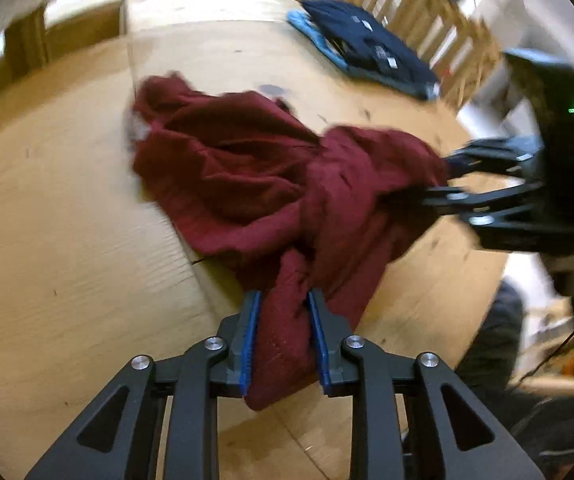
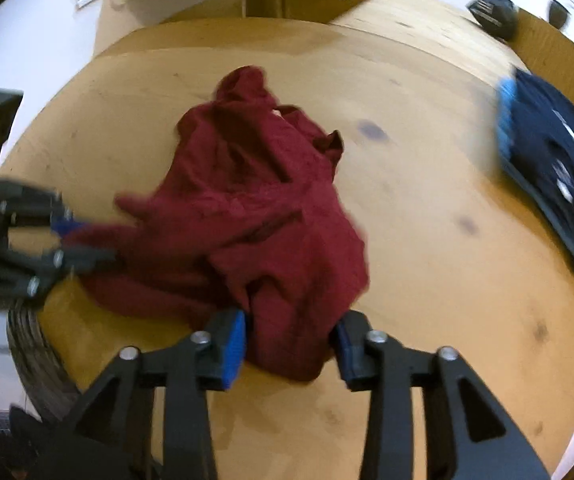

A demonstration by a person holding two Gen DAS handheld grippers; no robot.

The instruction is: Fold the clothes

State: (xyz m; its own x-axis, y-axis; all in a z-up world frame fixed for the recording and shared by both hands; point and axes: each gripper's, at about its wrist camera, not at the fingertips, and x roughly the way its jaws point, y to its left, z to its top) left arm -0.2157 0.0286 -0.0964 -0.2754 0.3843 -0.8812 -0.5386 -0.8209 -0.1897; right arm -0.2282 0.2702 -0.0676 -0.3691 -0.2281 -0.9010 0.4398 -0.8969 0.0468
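While its blue-padded fingers sit closed on a bunched fold of the maroon garment [image 1: 247, 168], the left gripper [image 1: 285, 336] holds that cloth at 6 o'clock in its own view. At 3 o'clock there, the right gripper [image 1: 443, 180] also pinches the fabric; its jaws stand wider, with cloth filling the gap. The garment lies crumpled mid-way across the wooden table [image 1: 67, 240]. Folded navy clothes [image 1: 367, 48] rest at 1 o'clock, well apart.

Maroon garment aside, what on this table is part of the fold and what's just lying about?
In the job: maroon garment, bunched; left gripper and right gripper, each clamping a fold of it.
Lying about: stacked navy clothes, black object at the far edge.
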